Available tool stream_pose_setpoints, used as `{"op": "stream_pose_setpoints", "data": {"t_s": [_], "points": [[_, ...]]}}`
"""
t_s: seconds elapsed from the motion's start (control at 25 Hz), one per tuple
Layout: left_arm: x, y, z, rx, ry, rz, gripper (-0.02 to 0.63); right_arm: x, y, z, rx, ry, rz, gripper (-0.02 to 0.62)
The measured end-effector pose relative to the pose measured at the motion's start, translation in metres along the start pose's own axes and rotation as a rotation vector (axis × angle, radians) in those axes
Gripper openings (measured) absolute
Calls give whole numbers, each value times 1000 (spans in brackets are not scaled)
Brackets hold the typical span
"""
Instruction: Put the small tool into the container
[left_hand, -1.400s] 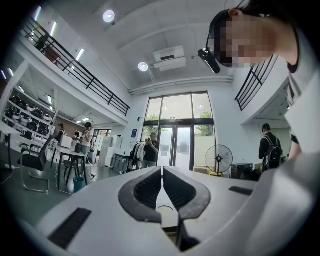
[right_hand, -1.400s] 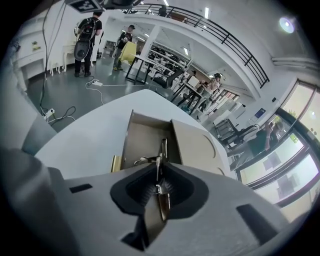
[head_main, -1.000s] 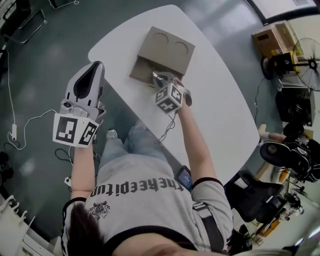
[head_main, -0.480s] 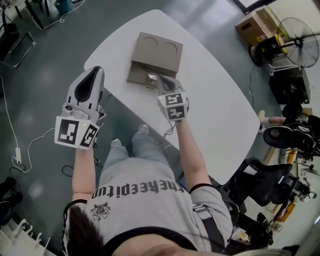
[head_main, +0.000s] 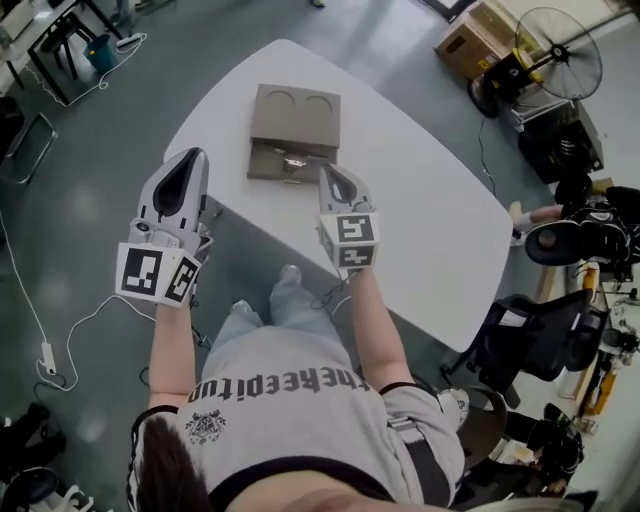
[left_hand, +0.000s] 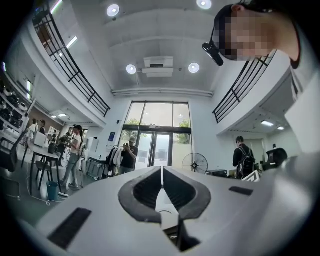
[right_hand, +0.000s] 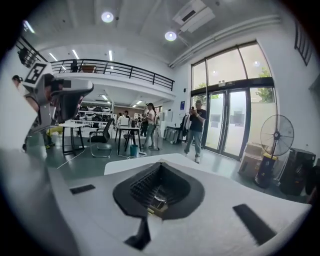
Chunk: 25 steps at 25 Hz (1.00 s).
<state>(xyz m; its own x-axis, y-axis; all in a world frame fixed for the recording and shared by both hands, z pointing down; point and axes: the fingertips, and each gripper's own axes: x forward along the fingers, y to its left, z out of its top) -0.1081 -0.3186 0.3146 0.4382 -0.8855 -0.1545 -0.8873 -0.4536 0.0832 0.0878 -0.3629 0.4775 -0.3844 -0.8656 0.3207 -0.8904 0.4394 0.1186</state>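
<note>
And there it sits: the small tool (head_main: 293, 161) lies in the open front slot of the cardboard container (head_main: 295, 112), metal glinting against the brown. By the look of it, the placing step is done.

The right gripper (head_main: 330, 176) hangs just short of the container's near wall, nose aimed at 12 o'clock straight at the slot. Its jaws are parted and hold nothing. In the right gripper view (right_hand: 160, 172) the ribbed pads stand apart, and through the gap you catch the tool (right_hand: 157, 202) lying below. It is lined up that way, I'd judge, because that is the clean line in and out of the slot.

The left gripper (head_main: 192, 160) is over at 9 o'clock, off the table (head_main: 430, 200) and above the floor, clenched with nothing in it. The left gripper view (left_hand: 161, 175) shows its pads meeting at the tips. It is parked clear, most likely so it stays out of the working lane.

Now for the room. The container sits near the table's 11 o'clock edge, its slot facing the person. There is wide bare tabletop from 1 to 4 o'clock of the right gripper, and the near edge is close at 6. A straight pull back to 6 looks free, with only the slot's low front wall to mind.
</note>
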Motion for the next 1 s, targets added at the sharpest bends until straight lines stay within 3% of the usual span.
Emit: {"op": "stream_pose_setpoints", "data": {"t_s": [0.4,1.0], "points": [[-25,-16,15,13,-27,-66,12,-67,5,35,49,-121,-108,3],[-63,-30,31,20,-68,-99,12,-152,24,78,16,-257,-205,3]]}}
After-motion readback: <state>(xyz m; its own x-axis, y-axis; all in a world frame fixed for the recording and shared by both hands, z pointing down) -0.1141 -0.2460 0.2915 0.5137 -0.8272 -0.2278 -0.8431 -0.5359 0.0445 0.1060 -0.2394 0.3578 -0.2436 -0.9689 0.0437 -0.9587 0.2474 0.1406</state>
